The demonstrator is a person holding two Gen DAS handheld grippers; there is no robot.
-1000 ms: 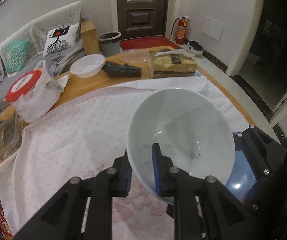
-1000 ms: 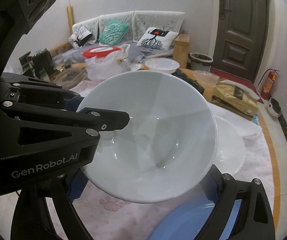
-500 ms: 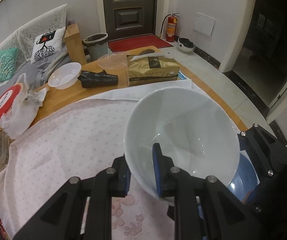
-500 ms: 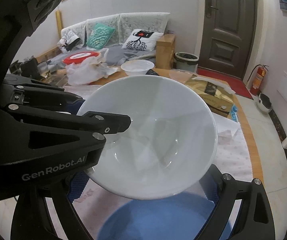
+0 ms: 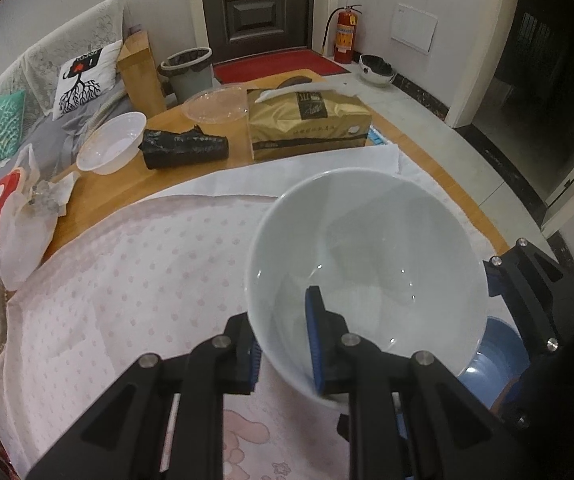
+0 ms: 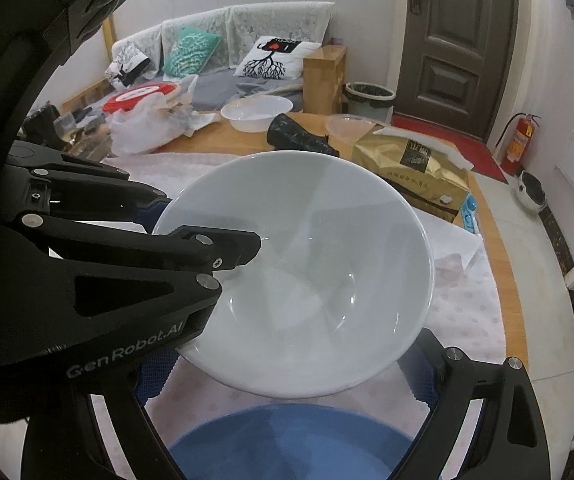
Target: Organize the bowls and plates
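the left gripper (image 5: pixel 283 344) is clenched on the near rim of the white bowl (image 5: pixel 367 264), one pad inside and one outside, holding it tilted above the pink dotted cloth (image 5: pixel 127 280). the right gripper (image 6: pixel 287 380) is spread wide around a blue bowl (image 6: pixel 287 440) just below the white one; whether it grips, i cannot tell.

Two white bowls (image 5: pixel 363 264) (image 5: pixel 113 142), one blue bowl (image 6: pixel 291 444)
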